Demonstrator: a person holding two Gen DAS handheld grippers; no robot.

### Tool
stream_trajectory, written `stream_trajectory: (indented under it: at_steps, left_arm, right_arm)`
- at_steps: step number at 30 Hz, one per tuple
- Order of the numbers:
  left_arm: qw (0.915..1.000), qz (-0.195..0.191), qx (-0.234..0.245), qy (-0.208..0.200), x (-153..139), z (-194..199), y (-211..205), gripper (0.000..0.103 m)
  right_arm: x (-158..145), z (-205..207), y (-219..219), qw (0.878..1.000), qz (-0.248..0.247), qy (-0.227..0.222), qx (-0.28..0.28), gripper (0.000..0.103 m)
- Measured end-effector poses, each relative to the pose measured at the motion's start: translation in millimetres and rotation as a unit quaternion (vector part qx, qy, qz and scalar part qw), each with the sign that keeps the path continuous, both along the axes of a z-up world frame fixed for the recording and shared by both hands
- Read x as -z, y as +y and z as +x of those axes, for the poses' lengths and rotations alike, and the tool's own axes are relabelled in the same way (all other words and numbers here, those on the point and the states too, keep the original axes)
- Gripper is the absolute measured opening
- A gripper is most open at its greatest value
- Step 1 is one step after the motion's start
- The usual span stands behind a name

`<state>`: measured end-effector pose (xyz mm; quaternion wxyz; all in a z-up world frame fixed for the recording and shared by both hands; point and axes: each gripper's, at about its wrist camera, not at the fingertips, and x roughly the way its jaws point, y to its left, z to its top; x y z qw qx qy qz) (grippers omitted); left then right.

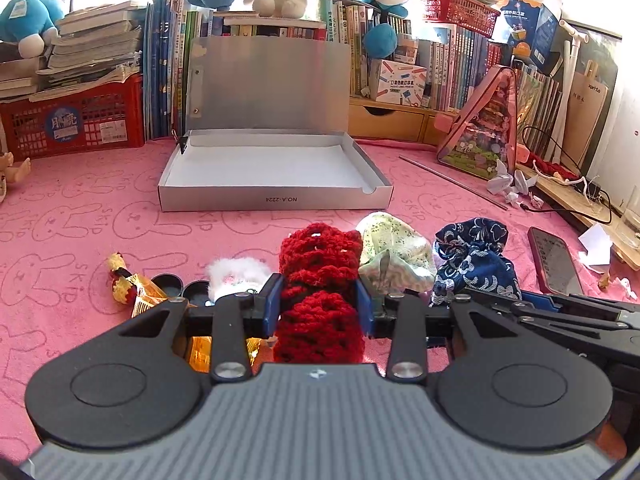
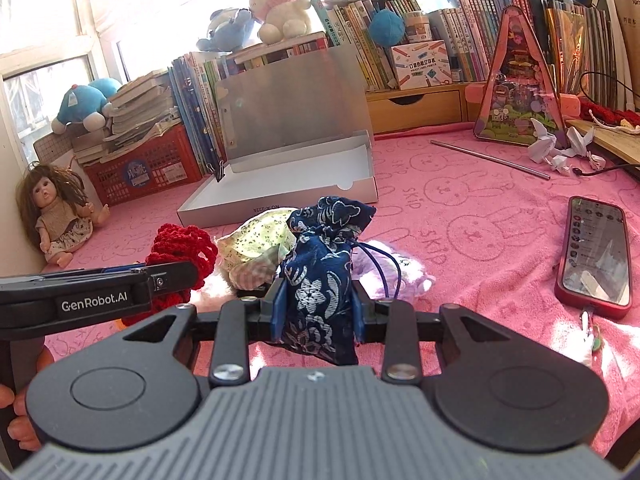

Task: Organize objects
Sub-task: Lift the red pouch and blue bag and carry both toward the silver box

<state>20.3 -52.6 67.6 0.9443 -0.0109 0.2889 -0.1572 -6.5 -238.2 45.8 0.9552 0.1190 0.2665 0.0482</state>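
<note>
My left gripper point(image 1: 319, 300) is shut on a red crocheted pouch point(image 1: 320, 276), its blue pads pressed into both sides. My right gripper point(image 2: 316, 304) is shut on a dark blue floral drawstring pouch point(image 2: 320, 276), which stands upright between the pads. A pale green floral pouch point(image 1: 394, 254) lies between the two, also seen in the right wrist view as the green pouch point(image 2: 256, 246). An open silver box point(image 1: 276, 168) with a white inside and raised lid sits further back on the pink cloth. In the right wrist view the red pouch point(image 2: 182, 246) and the left gripper's arm show at left.
A white fluffy item point(image 1: 236, 274), two black caps point(image 1: 180, 286) and a gold-wrapped item point(image 1: 132, 286) lie left of the red pouch. A red-cased phone point(image 2: 596, 256) lies at right, a lilac fluffy item point(image 2: 394, 266) behind the blue pouch. A doll point(image 2: 56, 220), red crate point(image 1: 76, 120), books and a metal rod point(image 2: 490, 158) ring the cloth.
</note>
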Motion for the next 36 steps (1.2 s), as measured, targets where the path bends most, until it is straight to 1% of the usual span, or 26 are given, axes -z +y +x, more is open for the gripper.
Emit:
stream_trajectory:
  at_steps: [6,11,17,24,31,36]
  left_arm:
    - [1.0,0.003,-0.003,-0.005,-3.6,7.1,-1.2,0.044]
    - [0.9999,0.006,-0.005,-0.011,-7.7,12.8,-2.8,0.044]
    - [0.9999,0.01,-0.006,-0.011,-7.5,19.2,-4.3,0.044]
    - [0.9998,0.009,-0.008,-0.014,-9.3,24.2,-3.7,0.044]
    - [0.9997,0.002,-0.008,-0.021,-17.4,36.0,1.3,0.044]
    - [0.9998,-0.005,-0.002,-0.021,-21.6,47.1,5.3,0.044]
  right_arm:
    - [-5.2,5.2,-2.4,1.0,0.004,-0.011,0.001,0.036]
    - [-6.0,10.3,-6.8,1.0,0.016,-0.011,0.002,0.036]
    - [-7.1,15.4,-8.9,1.0,0.019,-0.013,0.001,0.036]
    - [-11.3,21.3,-10.0,1.0,0.023,-0.017,0.001,0.036]
    - [-17.8,30.0,-14.3,0.999,0.031,-0.018,-0.003,0.036]
    - [-22.1,42.0,-22.8,0.999,0.05,-0.011,-0.006,0.036]
